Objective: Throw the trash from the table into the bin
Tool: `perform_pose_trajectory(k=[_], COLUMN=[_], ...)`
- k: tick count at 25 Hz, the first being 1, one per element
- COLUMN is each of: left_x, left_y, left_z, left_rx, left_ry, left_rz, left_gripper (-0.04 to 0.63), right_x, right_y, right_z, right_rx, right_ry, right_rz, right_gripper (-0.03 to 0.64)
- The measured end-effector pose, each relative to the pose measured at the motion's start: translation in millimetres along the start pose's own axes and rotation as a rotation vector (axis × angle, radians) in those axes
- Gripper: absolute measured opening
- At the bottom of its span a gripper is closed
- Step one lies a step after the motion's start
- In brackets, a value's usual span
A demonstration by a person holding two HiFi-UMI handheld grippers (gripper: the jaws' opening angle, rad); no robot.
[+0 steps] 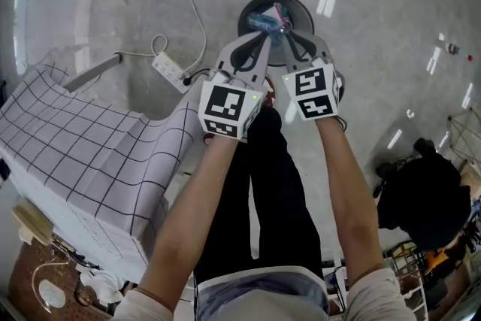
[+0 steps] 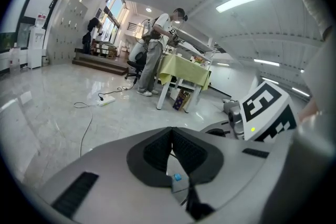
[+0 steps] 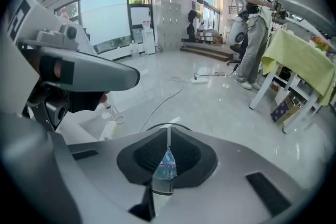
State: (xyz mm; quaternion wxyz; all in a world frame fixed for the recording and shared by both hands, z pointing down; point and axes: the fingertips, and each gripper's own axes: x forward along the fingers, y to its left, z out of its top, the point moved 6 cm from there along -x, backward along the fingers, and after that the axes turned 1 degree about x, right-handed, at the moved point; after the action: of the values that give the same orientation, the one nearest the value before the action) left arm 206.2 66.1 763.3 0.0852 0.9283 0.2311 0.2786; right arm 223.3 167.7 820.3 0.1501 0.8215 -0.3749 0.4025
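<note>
At the far left a tabletop (image 1: 83, 162) is draped in soft white cloth ruled with a thin black grid, its folds hanging over the edge. Just beyond its corner a white power strip (image 1: 170, 70) lies on the floor (image 1: 376, 41), a pale cable curling away from it. The floor is grey, polished and glossy, and it mirrors the long ceiling lights as bright streaks.

The left gripper (image 1: 264, 38) is held out over the bin (image 1: 246, 9), a round, dark-rimmed tub standing on the floor. Its fingers (image 2: 156, 153), grey shells lined with ribbed black pads, are closed tip to tip with nothing pinched between them. The trash (image 1: 269, 19), crumpled clear plastic with blue and a touch of pink, lies inside the bin, under both grippers.

The right gripper (image 1: 290, 34) hangs just beside the left one, angled more steeply down. Its fingers (image 3: 148, 159) also meet at the tips. Crinkled bluish plastic shows through the narrow gap below them.

At the right a lumpy black bag (image 1: 425, 195) sits on the floor. The gripper views show a wide, bright room with large windows, white lockers and a second tabletop under a yellow-green cloth (image 3: 302, 60), where a person (image 3: 257, 23) stands.
</note>
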Motion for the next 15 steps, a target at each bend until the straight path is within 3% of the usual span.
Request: perform_pose_trajectory(k=[15], left_x=[-71.4], left_y=[-72.0], left_z=[137.1], left_rx=[-0.013], left_ry=[-0.165], left_rz=[-0.009], left_gripper=[0.006], right_x=[-171.1], right_y=[14.5], right_z=[113.7], right_rx=[0.095], right_ry=[-0.258], right_rz=[-0.061], right_gripper=[0.018])
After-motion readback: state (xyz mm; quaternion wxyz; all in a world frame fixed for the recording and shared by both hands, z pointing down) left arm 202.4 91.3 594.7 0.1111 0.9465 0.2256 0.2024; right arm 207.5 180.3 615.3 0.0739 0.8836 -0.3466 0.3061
